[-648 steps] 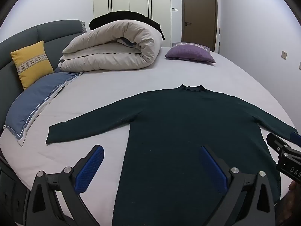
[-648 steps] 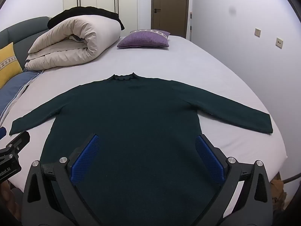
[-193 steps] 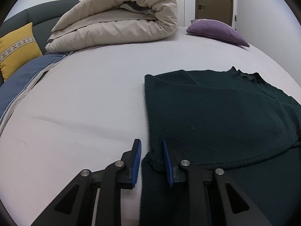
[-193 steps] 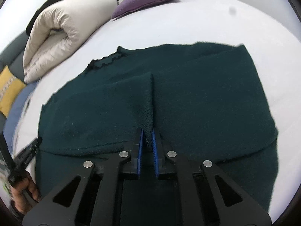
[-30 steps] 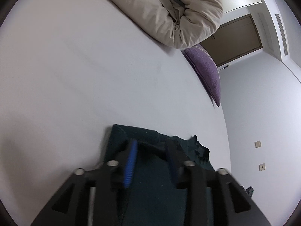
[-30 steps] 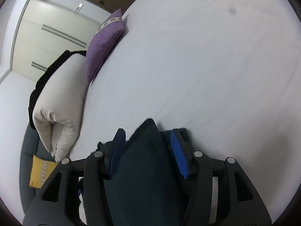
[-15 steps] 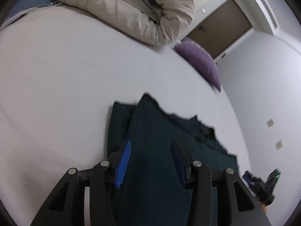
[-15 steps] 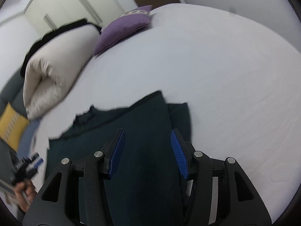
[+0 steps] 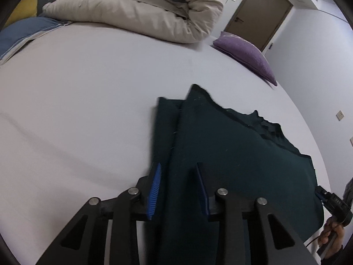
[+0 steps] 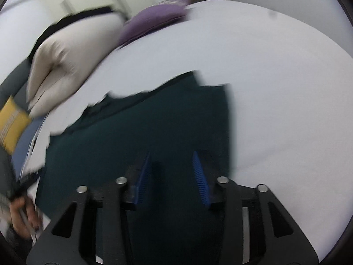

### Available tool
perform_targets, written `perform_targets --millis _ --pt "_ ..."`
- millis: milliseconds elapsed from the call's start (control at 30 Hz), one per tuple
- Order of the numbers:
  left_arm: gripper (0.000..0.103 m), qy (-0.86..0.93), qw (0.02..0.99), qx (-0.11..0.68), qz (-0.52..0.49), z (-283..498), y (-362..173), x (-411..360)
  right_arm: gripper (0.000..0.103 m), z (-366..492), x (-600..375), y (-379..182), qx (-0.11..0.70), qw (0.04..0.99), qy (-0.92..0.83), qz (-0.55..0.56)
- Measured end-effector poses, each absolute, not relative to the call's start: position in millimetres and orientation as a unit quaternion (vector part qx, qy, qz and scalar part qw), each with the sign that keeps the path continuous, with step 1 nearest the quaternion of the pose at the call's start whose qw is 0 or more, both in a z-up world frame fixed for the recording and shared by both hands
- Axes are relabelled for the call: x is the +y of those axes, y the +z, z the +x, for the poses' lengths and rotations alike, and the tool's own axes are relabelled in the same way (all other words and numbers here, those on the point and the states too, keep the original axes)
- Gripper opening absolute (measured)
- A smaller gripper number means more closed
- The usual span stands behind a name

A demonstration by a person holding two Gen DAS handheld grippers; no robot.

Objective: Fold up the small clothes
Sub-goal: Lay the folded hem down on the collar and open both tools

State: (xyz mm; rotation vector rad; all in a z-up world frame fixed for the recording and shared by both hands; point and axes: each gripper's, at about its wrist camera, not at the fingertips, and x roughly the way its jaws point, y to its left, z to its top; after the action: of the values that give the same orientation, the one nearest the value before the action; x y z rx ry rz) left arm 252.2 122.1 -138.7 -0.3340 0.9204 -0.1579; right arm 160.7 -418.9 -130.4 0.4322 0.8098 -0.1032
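Standing spread apart, the left gripper (image 9: 179, 187) and right gripper (image 10: 173, 174) hovered over the folded dark green sweater (image 9: 231, 150), pinching nothing. The sweater lay on the white bed (image 9: 77, 101), well apart from the purple cushion (image 9: 245, 53).

Counts of things on a bed, seen from two handheld grippers.
One dark green sweater (image 9: 231, 154), folded. One rolled beige duvet (image 9: 141, 6). One purple cushion (image 9: 245, 50), one yellow cushion (image 10: 11, 125), one blue pillow (image 9: 19, 31). One brown door (image 9: 260, 11). Two grippers: left gripper (image 9: 178, 190), right gripper (image 10: 173, 176). Each has two blue-padded fingers (image 9: 154, 190).
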Motion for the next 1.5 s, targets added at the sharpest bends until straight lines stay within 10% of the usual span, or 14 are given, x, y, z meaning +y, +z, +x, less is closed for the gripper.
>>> perform_targets --millis 467,1067,1500 --pt "0.043 -0.124 0.887 0.445 0.007 178 -135 10 0.037 140 -266 -169 0.46 0.806 0.193 0.319" --pt "0.047 -0.08 0.899 0.427 -0.058 149 -120 84 0.033 50 -460 -150 0.291 0.841 -0.011 0.457" --pt "0.056 -0.039 0.896 0.443 -0.015 217 -136 67 0.042 193 -349 -141 0.379 0.838 0.096 0.379"
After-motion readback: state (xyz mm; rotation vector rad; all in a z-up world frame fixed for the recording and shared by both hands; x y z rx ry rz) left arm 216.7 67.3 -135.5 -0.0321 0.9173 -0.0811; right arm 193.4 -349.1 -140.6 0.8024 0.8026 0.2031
